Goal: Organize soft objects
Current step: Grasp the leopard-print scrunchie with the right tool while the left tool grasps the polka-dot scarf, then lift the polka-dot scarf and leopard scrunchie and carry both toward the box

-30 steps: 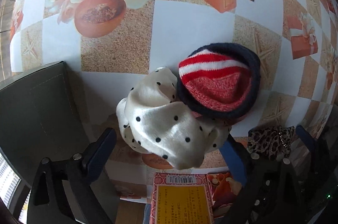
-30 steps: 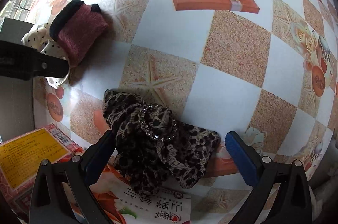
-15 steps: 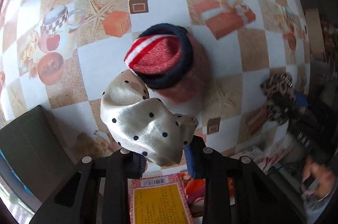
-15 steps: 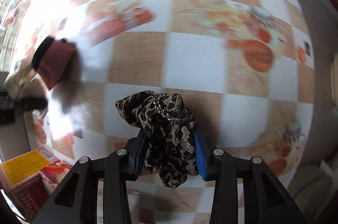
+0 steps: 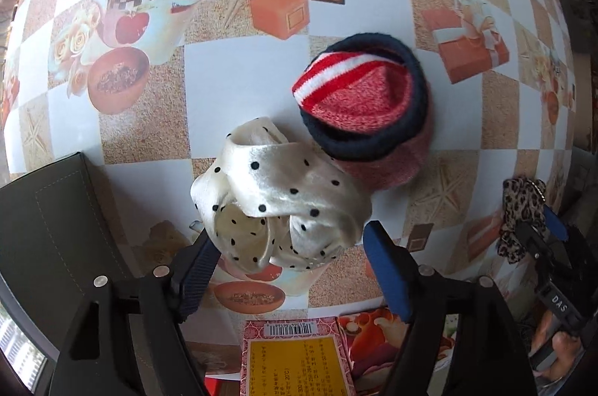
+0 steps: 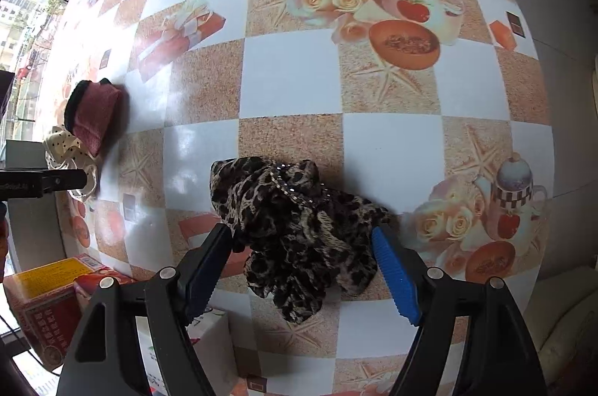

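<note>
1. left gripper point(image 5: 287, 257) points steeply down at the table point(image 5: 239, 82); its jaws are opening, the cream polka-dot scarf point(image 5: 280, 209) lying loose between them, touching the red knit hat point(image 5: 362, 104).
2. right gripper point(image 6: 302, 265) points steeply down, jaws opening around the leopard-print scarf point(image 6: 299, 224), which rests on the table.

Black plastic frames on left claw point(image 5: 289, 269) and right claw point(image 6: 301, 265), silver screws at the joints, blue ribbed pads point(image 6: 392, 274) inside the fingers, white "DAS" lettering on one frame.
</note>
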{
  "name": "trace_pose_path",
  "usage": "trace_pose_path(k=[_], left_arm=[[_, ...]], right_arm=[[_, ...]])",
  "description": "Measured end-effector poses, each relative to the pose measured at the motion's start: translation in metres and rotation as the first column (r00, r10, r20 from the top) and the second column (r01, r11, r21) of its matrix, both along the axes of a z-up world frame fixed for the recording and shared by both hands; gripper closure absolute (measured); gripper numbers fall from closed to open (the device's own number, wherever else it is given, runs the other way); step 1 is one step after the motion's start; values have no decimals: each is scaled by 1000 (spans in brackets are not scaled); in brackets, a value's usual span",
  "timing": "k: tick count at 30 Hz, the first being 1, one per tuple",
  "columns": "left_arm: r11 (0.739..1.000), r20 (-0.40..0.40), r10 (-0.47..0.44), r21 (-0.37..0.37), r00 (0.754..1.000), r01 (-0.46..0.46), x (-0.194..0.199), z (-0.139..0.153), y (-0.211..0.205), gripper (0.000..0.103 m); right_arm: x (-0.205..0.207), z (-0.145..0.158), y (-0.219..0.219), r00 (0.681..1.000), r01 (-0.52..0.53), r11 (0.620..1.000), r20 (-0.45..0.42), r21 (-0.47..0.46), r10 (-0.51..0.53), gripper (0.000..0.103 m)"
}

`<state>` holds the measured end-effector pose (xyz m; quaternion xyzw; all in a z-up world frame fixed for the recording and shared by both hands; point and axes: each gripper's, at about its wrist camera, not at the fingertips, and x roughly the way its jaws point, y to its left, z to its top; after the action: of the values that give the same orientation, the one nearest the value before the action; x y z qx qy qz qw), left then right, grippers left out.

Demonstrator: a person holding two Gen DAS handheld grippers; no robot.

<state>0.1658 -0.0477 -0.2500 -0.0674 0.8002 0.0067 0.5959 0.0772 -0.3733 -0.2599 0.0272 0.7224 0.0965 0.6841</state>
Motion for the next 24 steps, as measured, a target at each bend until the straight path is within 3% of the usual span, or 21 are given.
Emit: trace_pose_path(k=[9, 13, 15, 17, 18, 21, 24], left_arm=[[999, -21, 23, 24, 1000, -23, -16, -33, 10, 23], [997, -33, -50, 60, 998, 52, -8, -39, -7, 23], [995, -35, -67, 66, 997, 69, -8, -42, -13, 24], [995, -31, -69, 73, 997, 71, -7, -43, -19, 32], [995, -26, -66, 73, 997, 67, -7, -43, -23, 42], [994, -1, -81, 77, 997, 81, -8, -36, -35, 70], [990, 15, -115, 78, 993, 114, -10, -33, -45, 79]], right_arm=[[2, -17, 36, 998, -67, 995, 13, -79, 68, 22], [10, -25, 53, 996, -89, 993, -6, -73, 89, 5], [16, -36, 78, 994, -104, 992, -30, -78, 102, 1], [28, -40, 89, 994, -104, 991, -34, -90, 101, 1], [28, -41, 91, 995, -99, 990, -35, -97, 96, 3], [28, -35, 95, 996, -88, 987, -21, -135, 86, 23], [30, -27, 89, 997, -82, 987, -4, -136, 82, 50]])
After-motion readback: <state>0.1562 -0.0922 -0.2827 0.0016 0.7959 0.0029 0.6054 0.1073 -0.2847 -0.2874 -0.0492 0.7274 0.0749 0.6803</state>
